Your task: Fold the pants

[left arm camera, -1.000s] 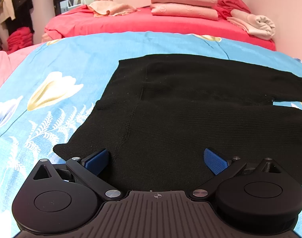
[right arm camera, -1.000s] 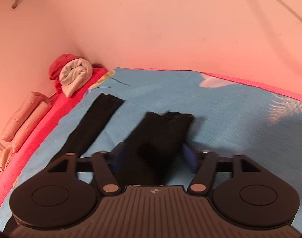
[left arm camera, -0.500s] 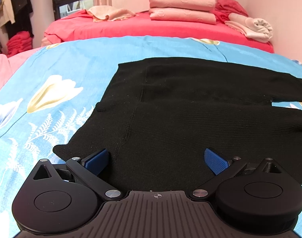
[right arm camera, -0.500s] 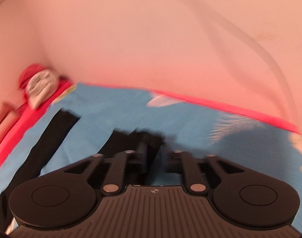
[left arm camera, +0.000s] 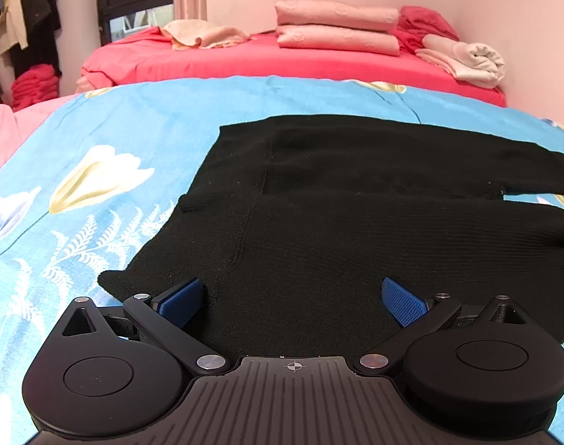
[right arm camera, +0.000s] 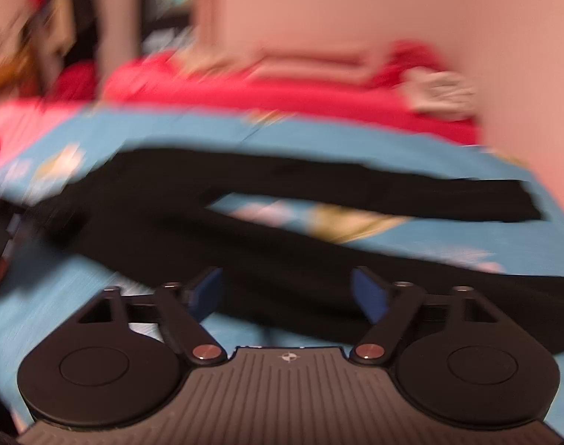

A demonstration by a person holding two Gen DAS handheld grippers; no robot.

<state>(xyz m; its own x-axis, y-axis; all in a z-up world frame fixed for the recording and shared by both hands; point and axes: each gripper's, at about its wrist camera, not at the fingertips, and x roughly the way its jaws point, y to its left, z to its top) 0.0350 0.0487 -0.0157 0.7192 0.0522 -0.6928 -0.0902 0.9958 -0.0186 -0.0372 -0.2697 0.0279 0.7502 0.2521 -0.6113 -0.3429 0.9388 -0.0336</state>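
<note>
Left wrist view: pants (left arm camera: 319, 230) lie flat, legs running rightward; both grippers' fingers spread apart.

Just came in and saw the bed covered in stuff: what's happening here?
A person with a handheld claw in each hand is folding black pants spread flat on a blue floral sheet. The left claw is open, low over the waist end, gripping nothing. The right claw is also open, above the nearer leg; its view is blurred. The two legs lie apart, so no fold is made yet.
</note>
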